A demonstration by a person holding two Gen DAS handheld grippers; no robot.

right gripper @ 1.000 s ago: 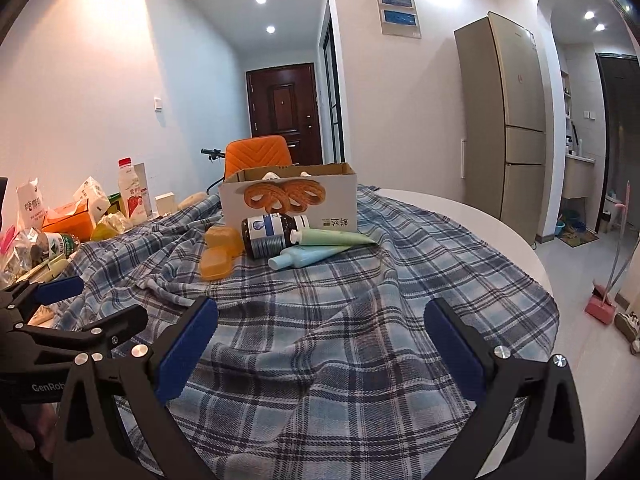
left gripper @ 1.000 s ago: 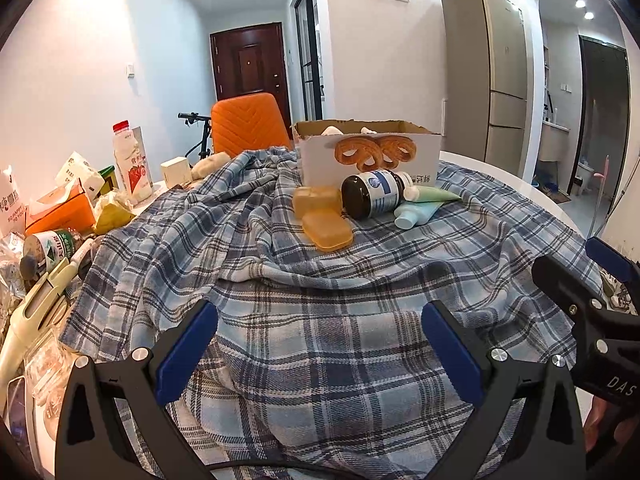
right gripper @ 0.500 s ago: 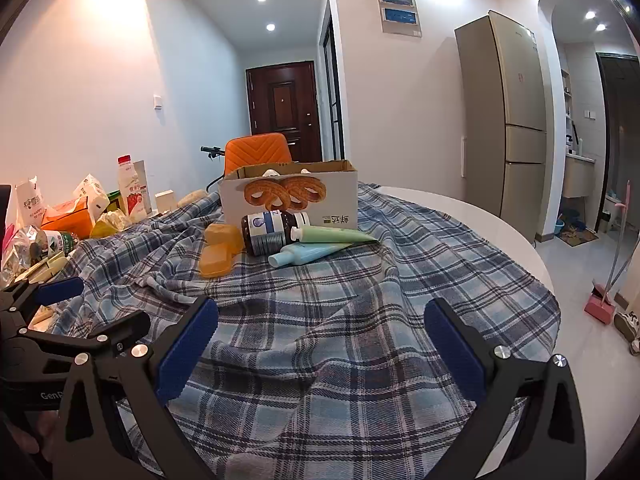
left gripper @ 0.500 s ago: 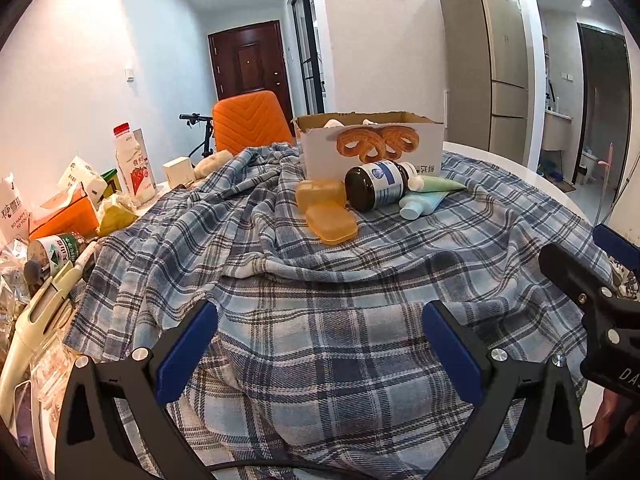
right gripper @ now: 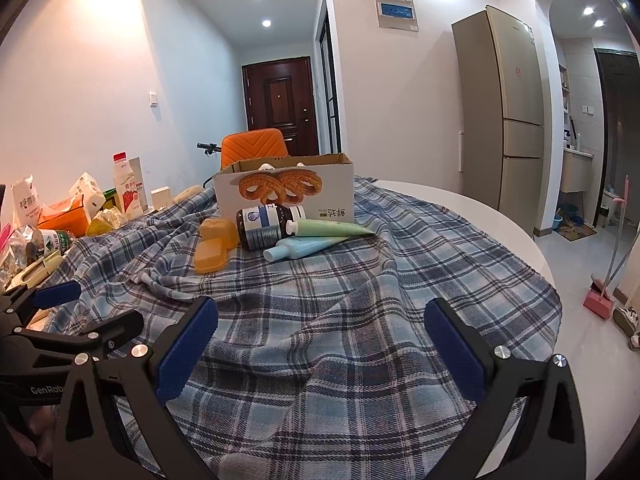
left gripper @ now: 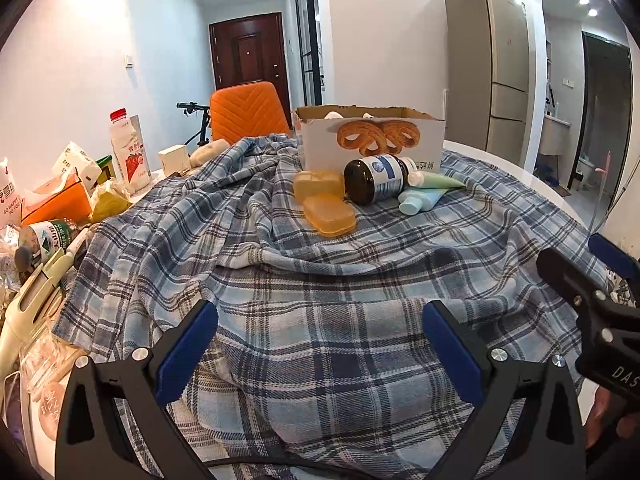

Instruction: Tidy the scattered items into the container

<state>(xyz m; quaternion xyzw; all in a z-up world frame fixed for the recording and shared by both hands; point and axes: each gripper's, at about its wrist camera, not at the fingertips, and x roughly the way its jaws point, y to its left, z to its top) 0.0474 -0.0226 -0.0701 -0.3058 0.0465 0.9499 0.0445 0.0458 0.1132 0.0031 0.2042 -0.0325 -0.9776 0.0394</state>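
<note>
A cardboard box (left gripper: 370,142) printed with pastries stands at the far side of a plaid cloth (left gripper: 320,288); it also shows in the right wrist view (right gripper: 284,190). In front of it lie an open orange soap case (left gripper: 326,202), a dark brown bottle (left gripper: 378,178) on its side, a green tube (left gripper: 438,180) and a blue tube (left gripper: 420,200). My left gripper (left gripper: 320,344) is open and empty, well short of them. My right gripper (right gripper: 320,344) is open and empty too, beside the left one (right gripper: 72,312).
Clutter lines the table's left edge: a milk bottle (left gripper: 128,152), an orange tissue box (left gripper: 56,200), a yellow bag (left gripper: 108,204), a green-labelled bottle (left gripper: 44,236). An orange chair (left gripper: 248,114) stands behind the table. The white table edge (right gripper: 480,216) curves on the right.
Both grippers have drifted slightly, the left a little lower and nearer the items. Both stay open. The items have not moved.
</note>
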